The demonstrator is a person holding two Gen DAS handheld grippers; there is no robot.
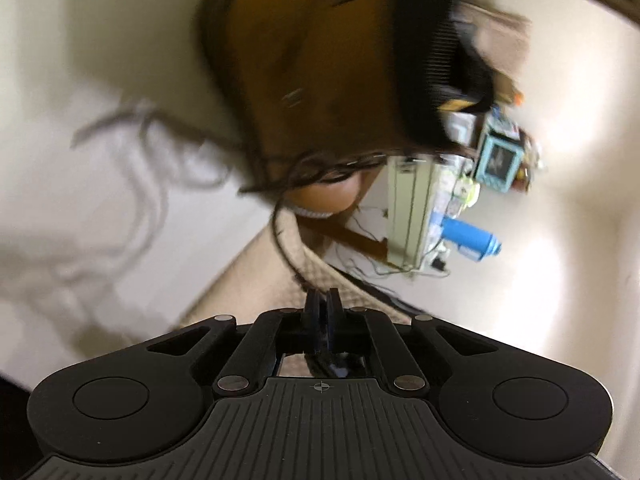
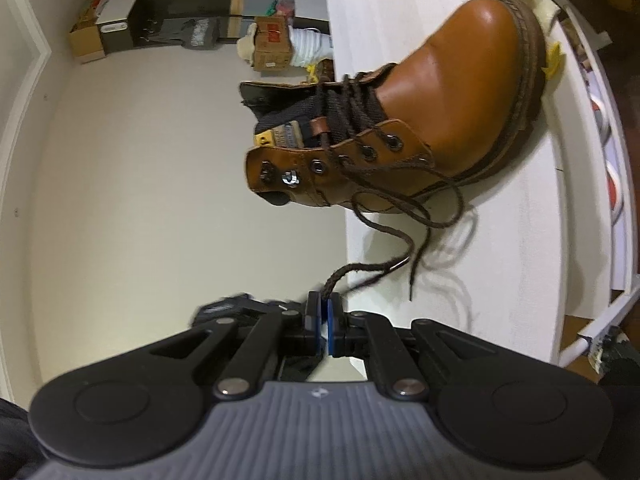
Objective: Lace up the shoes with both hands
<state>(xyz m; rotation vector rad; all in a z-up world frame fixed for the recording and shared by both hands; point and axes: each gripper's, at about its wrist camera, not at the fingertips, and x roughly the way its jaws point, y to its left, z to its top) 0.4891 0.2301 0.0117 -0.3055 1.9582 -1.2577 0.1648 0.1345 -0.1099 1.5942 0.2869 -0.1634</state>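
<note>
A brown leather boot (image 2: 452, 92) stands on a white table (image 2: 500, 280), its dark brown laces threaded through the lower eyelets. My right gripper (image 2: 325, 300) is shut on one dark brown lace end (image 2: 362, 270), pulled out from the boot toward me. In the blurred left wrist view the boot (image 1: 320, 80) fills the upper middle, seen from its side. My left gripper (image 1: 322, 300) is shut on another dark lace strand (image 1: 286, 248) that runs from the boot's eyelets down to the jaws.
The white table (image 1: 80, 160) shows on the left of the left wrist view. A beige floor (image 2: 180, 160) lies beyond the table edge. Cardboard boxes (image 2: 272, 44) and shelves stand at the far wall. A white rail (image 2: 600, 160) borders the table at right.
</note>
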